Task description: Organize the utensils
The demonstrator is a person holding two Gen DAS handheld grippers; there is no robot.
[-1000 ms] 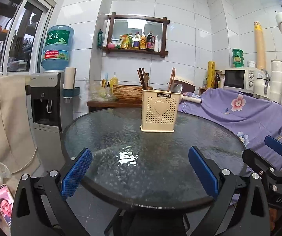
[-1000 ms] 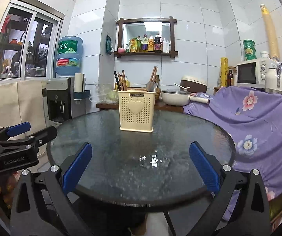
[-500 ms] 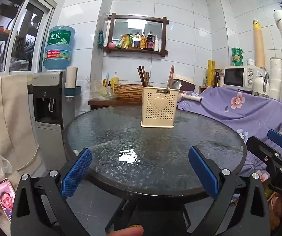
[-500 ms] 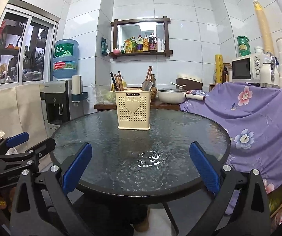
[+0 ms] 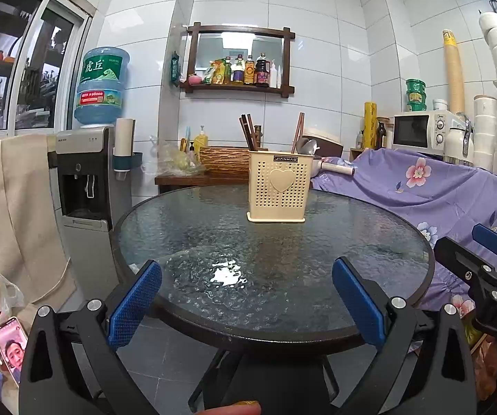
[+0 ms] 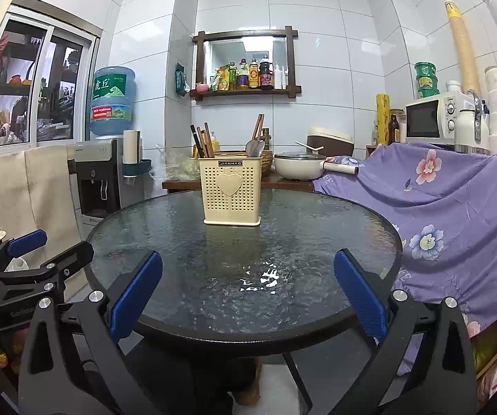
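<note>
The left gripper [image 5: 246,297] with blue pads is held low at the near edge of the round dark glass table [image 5: 193,228], its jaws wide apart and holding nothing. The right gripper [image 6: 248,294] is held the same way, also wide apart with nothing in it. The cream plastic utensil basket with a heart [image 6: 232,190] stands upright far across the table, with brown chopsticks [image 6: 204,143] and a grey spoon [image 6: 255,148] inside.

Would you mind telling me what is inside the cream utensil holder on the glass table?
Sticking out of the utensil holder are dark chopsticks on its left side, and brown chopsticks with a metal spoon on its right. Their lower ends are hidden by the perforated wall.
</note>
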